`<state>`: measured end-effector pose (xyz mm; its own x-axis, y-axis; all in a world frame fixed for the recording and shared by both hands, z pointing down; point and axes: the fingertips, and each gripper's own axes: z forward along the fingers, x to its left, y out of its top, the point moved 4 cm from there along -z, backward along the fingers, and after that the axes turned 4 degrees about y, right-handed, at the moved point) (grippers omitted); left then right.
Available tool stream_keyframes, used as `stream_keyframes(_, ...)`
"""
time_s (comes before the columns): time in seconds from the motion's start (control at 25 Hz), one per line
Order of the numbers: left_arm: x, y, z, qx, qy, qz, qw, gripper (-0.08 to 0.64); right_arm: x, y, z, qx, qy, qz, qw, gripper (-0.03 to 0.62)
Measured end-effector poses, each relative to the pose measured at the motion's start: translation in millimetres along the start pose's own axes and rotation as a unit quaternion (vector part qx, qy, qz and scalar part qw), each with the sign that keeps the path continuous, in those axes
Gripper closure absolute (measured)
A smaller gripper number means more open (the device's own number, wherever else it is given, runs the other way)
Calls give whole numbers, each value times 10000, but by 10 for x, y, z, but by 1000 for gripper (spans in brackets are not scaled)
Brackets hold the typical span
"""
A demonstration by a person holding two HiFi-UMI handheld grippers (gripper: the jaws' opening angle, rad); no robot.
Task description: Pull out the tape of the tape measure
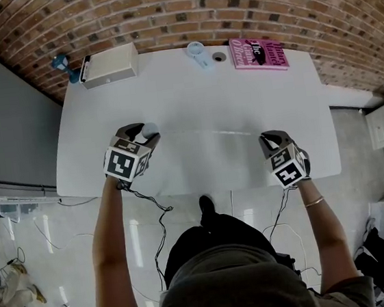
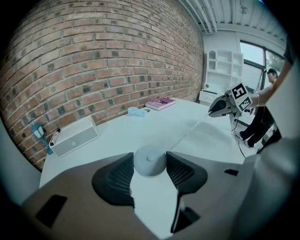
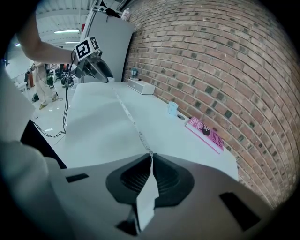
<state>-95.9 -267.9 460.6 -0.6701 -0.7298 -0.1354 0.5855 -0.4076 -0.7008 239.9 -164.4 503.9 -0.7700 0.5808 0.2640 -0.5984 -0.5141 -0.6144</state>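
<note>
A round pale tape measure case (image 2: pixel 149 161) sits between the pads of my left gripper (image 1: pixel 143 135), which is shut on it at the table's left front; the case (image 1: pixel 149 129) shows at the gripper's tip. A thin white tape (image 1: pixel 207 133) runs from it across the table to my right gripper (image 1: pixel 267 139). In the right gripper view the tape (image 3: pixel 130 115) stretches away to the left gripper (image 3: pixel 96 70), and its end is pinched between the closed pads of the right gripper (image 3: pixel 151 157).
On the white table (image 1: pixel 192 94), along the brick wall, lie a white box (image 1: pixel 108 64), a light blue tape dispenser (image 1: pixel 196 51), a small round cap (image 1: pixel 219 57) and a pink book (image 1: pixel 258 54). A blue object (image 1: pixel 63 65) stands at the far left corner. Cables hang below the table's front edge.
</note>
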Motion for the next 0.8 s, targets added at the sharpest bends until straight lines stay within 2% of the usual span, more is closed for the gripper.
stream_keyframes(0.48, -113, -53, 125, 132, -45, 37, 9999, 331, 80, 34, 14, -148, -19, 213, 9997, 571)
stream_keyframes(0.8, -145, -120, 234, 137, -100, -64, 9998, 331, 242, 60, 25, -36, -51, 456, 9989, 572)
